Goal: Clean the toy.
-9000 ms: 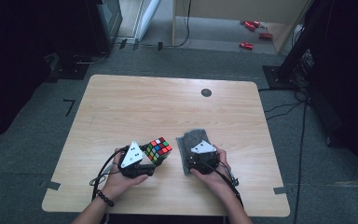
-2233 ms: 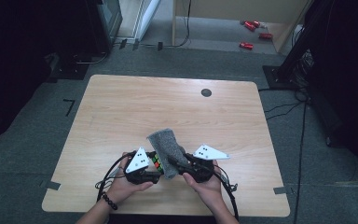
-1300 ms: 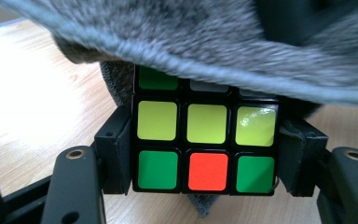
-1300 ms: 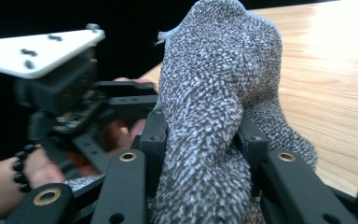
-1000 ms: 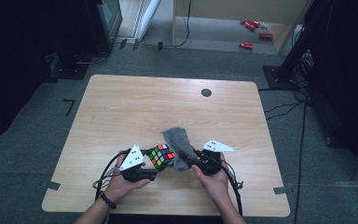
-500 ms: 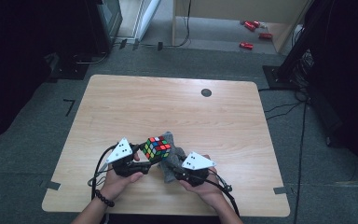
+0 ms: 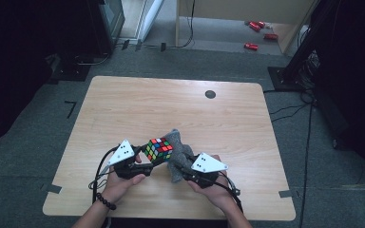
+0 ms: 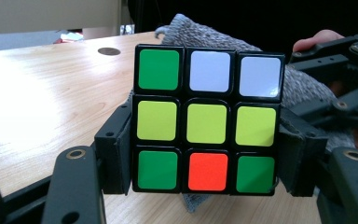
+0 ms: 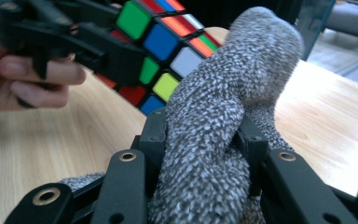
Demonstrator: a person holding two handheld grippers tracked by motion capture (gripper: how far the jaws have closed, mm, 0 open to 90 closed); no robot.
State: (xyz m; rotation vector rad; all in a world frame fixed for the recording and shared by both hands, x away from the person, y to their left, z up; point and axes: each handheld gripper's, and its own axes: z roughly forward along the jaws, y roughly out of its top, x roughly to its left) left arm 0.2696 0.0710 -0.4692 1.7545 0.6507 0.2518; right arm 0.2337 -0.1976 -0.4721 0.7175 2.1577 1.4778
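A scrambled puzzle cube (image 7: pixel 158 149) with coloured stickers is held above the near part of the wooden table (image 7: pixel 138 104), and my left gripper (image 7: pixel 148 162) is shut on it. In the left gripper view the cube (image 8: pixel 207 125) sits squarely between the two black pads, green, white, yellow and orange squares facing the camera. A grey knitted cloth (image 7: pixel 178 161) is bunched up against the cube's right side. My right gripper (image 7: pixel 181 170) is shut on that cloth; in the right gripper view the cloth (image 9: pixel 214 135) bulges up between the pads and touches the cube (image 9: pixel 161 46).
A small dark round grommet (image 7: pixel 210 94) sits in the tabletop at the far right. The far half of the table is bare wood. Black cables trail from both grippers over the near edge. Red tools (image 7: pixel 256 34) lie on the floor beyond the table.
Both hands have shifted a little left over the last second. The cube has tilted, and the cloth has come down from above the cube to rest against its right side.
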